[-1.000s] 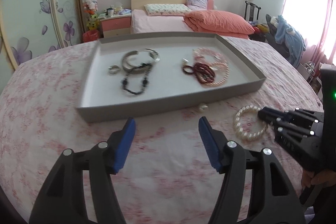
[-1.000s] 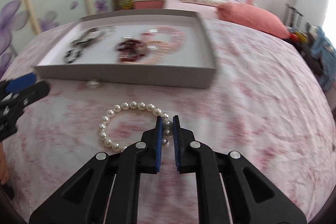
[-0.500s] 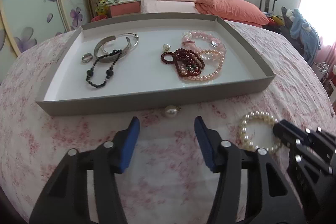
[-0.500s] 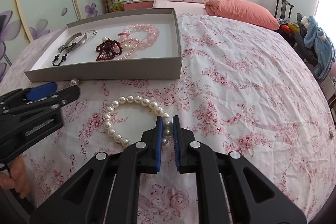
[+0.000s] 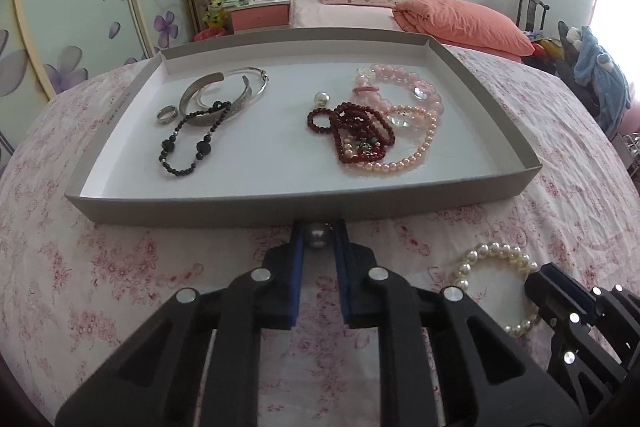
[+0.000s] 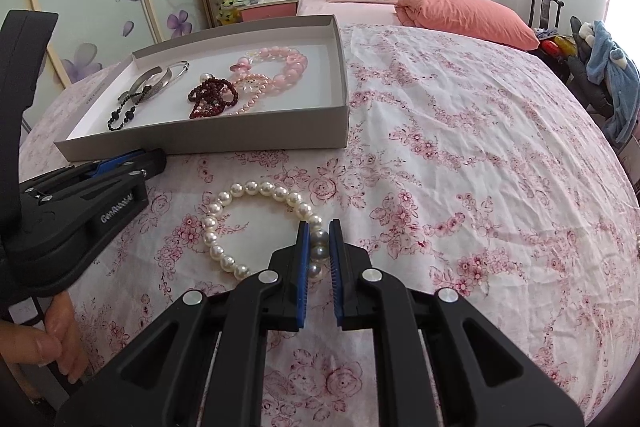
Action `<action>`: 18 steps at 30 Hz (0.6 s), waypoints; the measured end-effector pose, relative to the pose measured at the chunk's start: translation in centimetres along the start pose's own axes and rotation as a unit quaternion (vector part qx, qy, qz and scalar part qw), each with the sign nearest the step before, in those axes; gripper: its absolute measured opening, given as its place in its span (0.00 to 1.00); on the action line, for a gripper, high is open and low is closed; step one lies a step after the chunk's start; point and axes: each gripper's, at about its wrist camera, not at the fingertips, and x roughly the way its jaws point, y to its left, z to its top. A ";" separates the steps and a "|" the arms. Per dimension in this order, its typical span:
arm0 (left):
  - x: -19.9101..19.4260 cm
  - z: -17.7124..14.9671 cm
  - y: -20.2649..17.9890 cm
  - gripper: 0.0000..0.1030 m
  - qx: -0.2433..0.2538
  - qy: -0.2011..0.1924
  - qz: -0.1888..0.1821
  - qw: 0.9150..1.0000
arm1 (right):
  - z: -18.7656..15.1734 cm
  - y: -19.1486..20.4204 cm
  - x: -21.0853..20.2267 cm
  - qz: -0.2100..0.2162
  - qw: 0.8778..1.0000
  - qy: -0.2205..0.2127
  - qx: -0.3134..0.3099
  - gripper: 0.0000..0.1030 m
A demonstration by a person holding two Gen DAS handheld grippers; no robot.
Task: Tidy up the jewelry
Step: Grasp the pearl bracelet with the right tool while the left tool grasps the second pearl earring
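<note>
Left gripper (image 5: 319,233) is clamped on a single pearl piece (image 5: 318,235), maybe an earring, on the bedsheet just in front of the tray wall (image 5: 280,205). Right gripper (image 6: 319,241) pinches the white pearl bracelet (image 6: 256,189). Lift both straight up w/o loosening, clear the wall, then release inside the tray

The left gripper (image 5: 319,233) moves up to the tray (image 5: 280,205) and its jaws close around the loose pearl (image 5: 317,234) lying there.
</note>
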 end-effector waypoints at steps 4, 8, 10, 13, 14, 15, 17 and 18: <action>-0.6 -0.6 1.4 0.15 0.013 0.002 -0.001 1.000 | 0.1 0.5 0.1 -0.002 1.000 0.000 -0.010 0.11; -1.4 -1.7 4.6 0.15 0.019 0.001 0.011 1.000 | 0.2 1.4 0.3 0.006 1.000 0.002 -0.023 0.10; -1.8 -2.2 6.7 0.15 0.016 0.000 0.021 1.000 | 0.4 2.1 0.5 0.013 0.999 0.006 -0.029 0.10; -2.2 -2.6 9.5 0.16 0.013 -0.001 0.032 0.999 | 0.9 3.3 0.9 0.019 0.999 0.008 -0.042 0.10; -2.3 -2.7 10.4 0.16 0.009 0.000 0.030 1.000 | 1.1 3.7 1.1 0.020 0.999 0.008 -0.047 0.10; -2.3 -2.7 11.0 0.16 0.005 0.000 0.025 1.000 | 1.2 3.9 1.2 0.020 0.999 0.007 -0.049 0.10; -2.4 -2.7 11.6 0.16 0.002 0.000 0.014 1.000 | 1.4 4.3 1.3 0.018 0.998 0.007 -0.052 0.10; -2.4 -2.7 11.7 0.16 0.001 0.000 0.011 1.000 | 1.5 4.3 1.3 0.018 0.998 0.006 -0.051 0.10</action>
